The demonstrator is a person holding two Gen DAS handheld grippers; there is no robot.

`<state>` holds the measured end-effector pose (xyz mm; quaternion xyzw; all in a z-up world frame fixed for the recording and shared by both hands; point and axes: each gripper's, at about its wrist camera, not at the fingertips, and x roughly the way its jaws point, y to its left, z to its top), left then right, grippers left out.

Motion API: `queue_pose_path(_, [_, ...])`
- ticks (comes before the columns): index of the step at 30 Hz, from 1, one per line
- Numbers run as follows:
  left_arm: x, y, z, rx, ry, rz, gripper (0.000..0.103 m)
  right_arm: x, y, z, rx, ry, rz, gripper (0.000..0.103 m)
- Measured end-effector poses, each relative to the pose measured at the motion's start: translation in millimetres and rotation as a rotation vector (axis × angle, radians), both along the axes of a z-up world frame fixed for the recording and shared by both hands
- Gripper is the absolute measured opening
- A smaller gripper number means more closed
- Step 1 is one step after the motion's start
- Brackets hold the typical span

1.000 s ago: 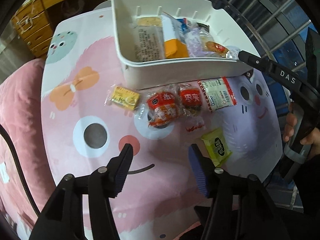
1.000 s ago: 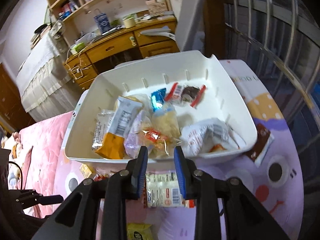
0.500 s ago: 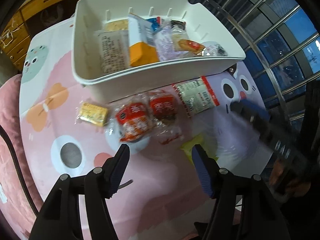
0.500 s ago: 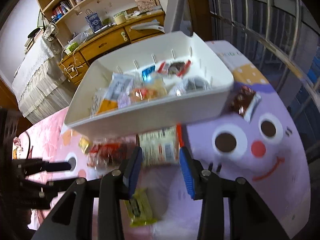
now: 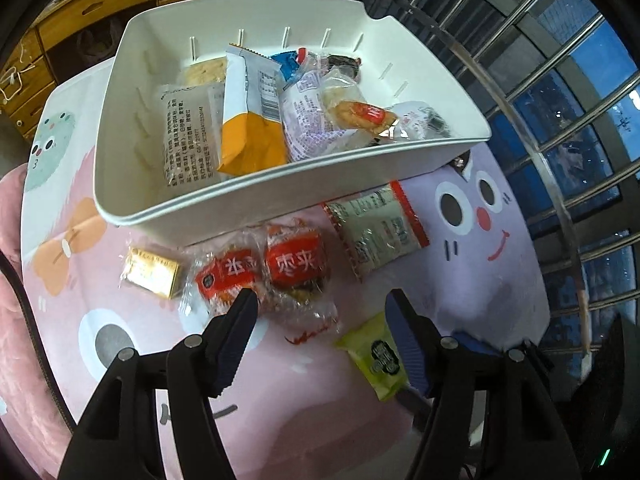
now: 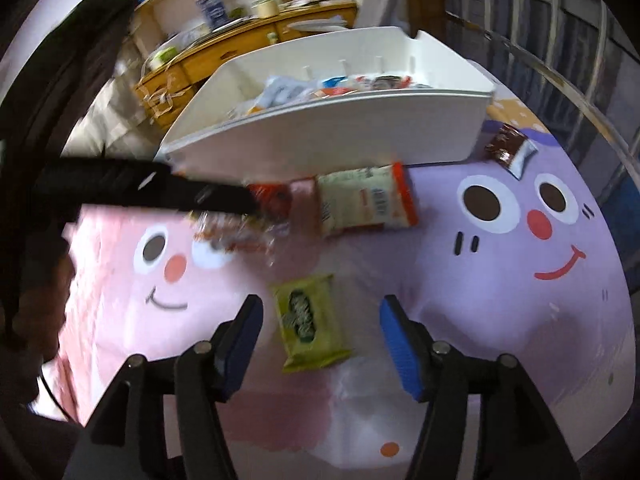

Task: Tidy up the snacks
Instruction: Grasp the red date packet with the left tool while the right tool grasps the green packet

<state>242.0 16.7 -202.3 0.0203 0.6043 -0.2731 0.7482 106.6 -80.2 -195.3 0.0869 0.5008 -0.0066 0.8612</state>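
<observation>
Reaching for a loose packet looks like the step in hand, and the choice turns on which gripper sits over which snack. The right gripper [image 6: 320, 336] hangs with its jaws spread wide and nothing between them, and the green packet [image 6: 307, 322] lies directly ahead of it, just past the fingertips and slightly toward the left finger. Its long axis runs nearly along the gripper's forward line, tilted a little, so the jaws would close across the short width; I judge this arm the nearer one for that packet.

The left gripper [image 5: 320, 322] is likewise spread wide and empty. Straight ahead of it, between its fingertips, lie two red packets [image 5: 296, 266], side by side and touching, with crinkled clear wrap reaching back toward the left finger. In this view the green packet sits by the right finger, off the centre line.

All of these lie on the cartoon-printed table cover [image 5: 500, 280], on the near side of the white bin [image 5: 280, 192], which already holds several wrapped snacks. A gold packet [image 5: 154, 276] sits to the left of the red ones, a pale packet with a red edge [image 5: 376, 228] touches the bin's front wall, and a brown packet [image 6: 510, 150] lies by the bin's right end, near the cover's far right edge.
</observation>
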Motion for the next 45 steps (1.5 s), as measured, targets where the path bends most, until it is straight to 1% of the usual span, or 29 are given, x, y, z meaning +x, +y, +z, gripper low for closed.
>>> queue_pose_path(2, [3, -5, -5, 0.026, -0.007, 0.001, 0.065, -4, 9, -3, -0.045, 0.000, 0.038, 0.062])
queue_pose_path(6, [8, -10, -12, 0.044, -0.010, 0.008, 0.065, -8, 24, -9, -0.133, -0.019, 0.102, 0.062])
queue_pose_path(8, [10, -13, -16, 0.059, -0.011, 0.013, 0.065, -7, 26, -13, -0.160, -0.017, 0.114, 0.062])
queue_pose_path(12, [13, -21, -20, 0.101, -0.046, 0.003, 0.063, -2, 28, -23, -0.216, 0.007, 0.119, 0.062])
queue_pose_path(14, [14, -24, -21, 0.114, -0.059, -0.002, 0.063, -1, 27, -26, -0.217, 0.011, 0.123, 0.062])
queue_pose_path(17, [12, -32, -24, 0.168, -0.096, -0.025, 0.063, 1, 28, -31, -0.227, 0.027, 0.121, 0.062])
queue_pose_path(20, [10, -41, -26, 0.220, -0.135, -0.053, 0.058, 2, 32, -36, -0.239, 0.043, 0.134, 0.061])
queue_pose_path(22, [11, -45, -30, 0.240, -0.133, -0.056, 0.050, 3, 33, -38, -0.239, 0.050, 0.142, 0.056])
queue_pose_path(25, [13, -48, -32, 0.233, -0.126, -0.047, 0.050, 4, 33, -41, -0.234, 0.070, 0.156, 0.047])
queue_pose_path(27, [15, -47, -33, 0.225, -0.122, -0.047, 0.050, 4, 33, -41, -0.223, 0.071, 0.164, 0.045])
queue_pose_path(29, [16, -45, -35, 0.210, -0.110, -0.042, 0.049, 4, 32, -42, -0.205, 0.070, 0.169, 0.041])
queue_pose_path(32, [19, -40, -36, 0.180, -0.085, -0.034, 0.047, 7, 32, -42, -0.197, 0.083, 0.175, 0.037])
queue_pose_path(37, [17, -36, -36, 0.160, -0.068, -0.047, 0.044, 13, 29, -41, -0.182, 0.116, 0.182, 0.037])
queue_pose_path(42, [7, -27, -30, 0.136, -0.020, -0.046, 0.044, 16, 22, -38, -0.131, 0.157, 0.179, 0.037])
queue_pose_path(45, [-2, -19, -21, 0.118, -0.017, -0.036, 0.044, 15, 17, -34, -0.087, 0.181, 0.166, 0.037])
